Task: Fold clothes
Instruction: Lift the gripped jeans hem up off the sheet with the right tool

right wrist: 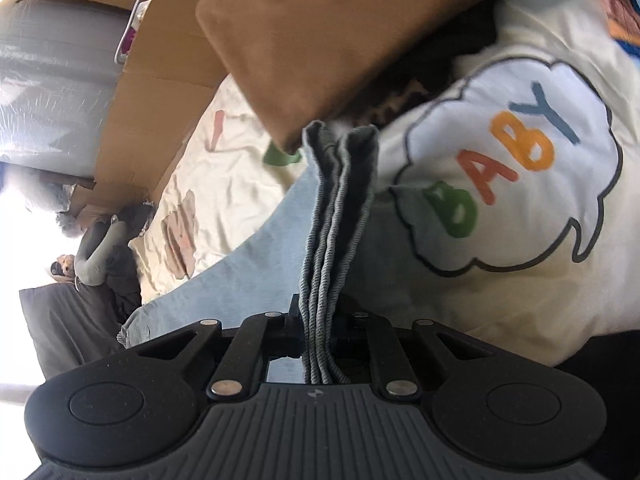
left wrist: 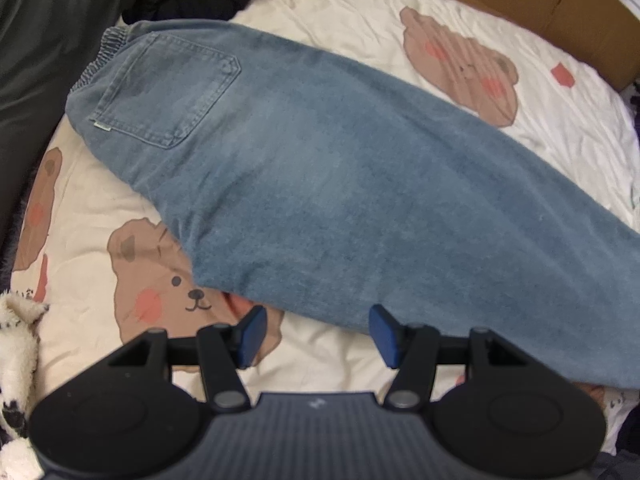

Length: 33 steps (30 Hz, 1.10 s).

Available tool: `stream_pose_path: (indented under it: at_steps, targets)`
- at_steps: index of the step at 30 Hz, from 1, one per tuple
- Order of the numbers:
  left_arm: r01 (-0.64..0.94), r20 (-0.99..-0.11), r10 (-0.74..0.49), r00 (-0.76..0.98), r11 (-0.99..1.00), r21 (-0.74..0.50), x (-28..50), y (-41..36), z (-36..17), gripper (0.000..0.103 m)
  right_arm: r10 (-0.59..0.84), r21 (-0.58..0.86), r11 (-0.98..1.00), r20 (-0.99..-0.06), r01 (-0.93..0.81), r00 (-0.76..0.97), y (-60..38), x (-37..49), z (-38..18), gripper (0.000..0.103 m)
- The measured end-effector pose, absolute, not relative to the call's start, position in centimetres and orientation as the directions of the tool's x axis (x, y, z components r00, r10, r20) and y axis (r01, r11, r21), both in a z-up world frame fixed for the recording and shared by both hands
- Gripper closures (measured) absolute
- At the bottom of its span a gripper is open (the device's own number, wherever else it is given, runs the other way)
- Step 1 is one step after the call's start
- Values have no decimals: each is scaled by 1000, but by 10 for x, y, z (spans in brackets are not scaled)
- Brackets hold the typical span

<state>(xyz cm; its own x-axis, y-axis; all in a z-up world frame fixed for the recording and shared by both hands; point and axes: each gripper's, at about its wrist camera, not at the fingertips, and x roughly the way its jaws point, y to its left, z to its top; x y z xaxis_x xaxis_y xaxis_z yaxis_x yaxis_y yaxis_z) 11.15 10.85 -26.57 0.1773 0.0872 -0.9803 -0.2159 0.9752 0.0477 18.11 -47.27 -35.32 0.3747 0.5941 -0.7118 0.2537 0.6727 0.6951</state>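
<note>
Lying flat: blue jeans [left wrist: 320,168] folded lengthwise on the bear-print bedsheet [left wrist: 360,32], back pocket [left wrist: 168,92] up
Left gripper [left wrist: 318,334]: fingers spread, empty, just beside the jeans' near edge
Right gripper [right wrist: 320,320]: jaws clamped on stacked denim hems [right wrist: 340,200]
Nearby: cardboard box [left wrist: 540,4]; "BABY" cushion [right wrist: 512,168]

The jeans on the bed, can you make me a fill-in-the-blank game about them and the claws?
1. The jeans lie on a sheet printed with ____.
2. The left claw is ____ and holds nothing.
3. The right claw is shut on the jeans' ____.
4. The colourful letters spell ____.

Missing words: bears; open; hems; BABY
</note>
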Motion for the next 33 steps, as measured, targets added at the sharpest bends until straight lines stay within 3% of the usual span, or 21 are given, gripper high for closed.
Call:
stream_pose_path:
  at_steps: [24,33]
  targets:
    - [-273,-948,124,294,961,41,90,135,-156,43,571,637,752,-758,169,315,-405,210,-212,94]
    - [-279,-942,69,329,960,-27,93,147,-155,41,537,579,811,-793,81,288,-364,229,-157,94]
